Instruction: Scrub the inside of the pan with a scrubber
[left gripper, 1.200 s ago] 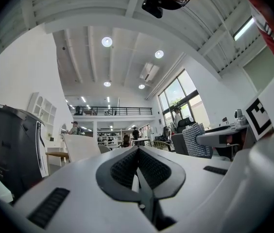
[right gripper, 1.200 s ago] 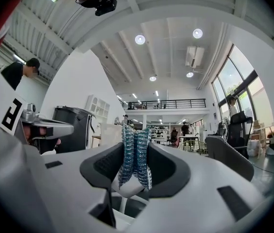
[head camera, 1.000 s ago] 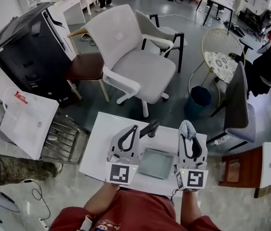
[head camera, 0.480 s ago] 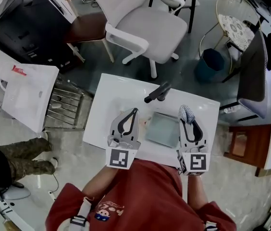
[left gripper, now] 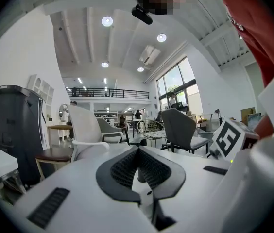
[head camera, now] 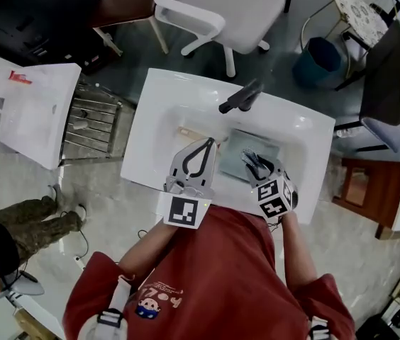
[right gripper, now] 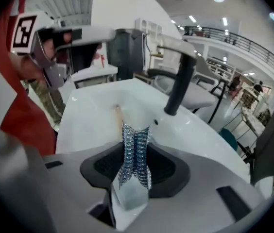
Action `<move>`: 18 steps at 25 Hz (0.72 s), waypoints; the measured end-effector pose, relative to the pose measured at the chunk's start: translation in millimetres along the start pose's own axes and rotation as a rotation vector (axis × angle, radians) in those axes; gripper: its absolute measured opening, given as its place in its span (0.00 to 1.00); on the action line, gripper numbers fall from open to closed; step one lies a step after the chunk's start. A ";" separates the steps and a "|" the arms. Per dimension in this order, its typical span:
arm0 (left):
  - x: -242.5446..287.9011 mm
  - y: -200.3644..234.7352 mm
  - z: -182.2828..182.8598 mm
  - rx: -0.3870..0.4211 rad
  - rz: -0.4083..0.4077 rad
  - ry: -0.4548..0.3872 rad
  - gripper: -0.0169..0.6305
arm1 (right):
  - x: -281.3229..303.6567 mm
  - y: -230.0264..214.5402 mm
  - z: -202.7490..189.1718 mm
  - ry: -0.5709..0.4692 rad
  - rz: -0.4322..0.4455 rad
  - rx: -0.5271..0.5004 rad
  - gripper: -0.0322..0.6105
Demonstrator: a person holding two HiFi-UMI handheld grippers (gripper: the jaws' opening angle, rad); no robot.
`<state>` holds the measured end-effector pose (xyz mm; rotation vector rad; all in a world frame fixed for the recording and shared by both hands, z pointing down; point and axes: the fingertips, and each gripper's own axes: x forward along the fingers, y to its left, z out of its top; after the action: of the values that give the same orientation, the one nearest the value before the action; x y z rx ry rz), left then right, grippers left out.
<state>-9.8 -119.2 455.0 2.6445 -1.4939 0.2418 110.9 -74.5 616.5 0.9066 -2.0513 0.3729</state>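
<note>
A square grey pan sits in a white washbasin, just below the black tap. A pale wooden piece, which looks like the pan's handle, sticks out at the pan's left. My right gripper is tipped down over the pan's near edge. It is shut on a silvery-blue mesh scrubber that stands up between its jaws. My left gripper hovers beside the pan's left side, shut and empty; in the left gripper view its jaws point out at the room.
A white office chair stands beyond the basin, with a teal bin to its right. A metal rack and a white table are at the left. A brown stool is at the right.
The view has tilted further down over the basin. My right gripper has tipped forward and down over the pan with the scrubber. The left gripper has kept its pose.
</note>
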 end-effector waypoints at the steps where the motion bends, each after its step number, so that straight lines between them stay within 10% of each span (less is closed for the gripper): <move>1: -0.7 -1.2 -1.7 0.000 -0.001 0.000 0.05 | 10.9 6.7 -9.6 0.055 0.039 -0.027 0.30; 18: -12.1 8.6 -20.5 -0.026 0.039 0.015 0.05 | 100.9 73.4 -47.7 0.426 0.436 -0.418 0.29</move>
<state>-25.2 -110.1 473.0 2.5895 -1.5336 0.2431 47.2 -44.5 730.0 0.1069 -1.8118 0.3158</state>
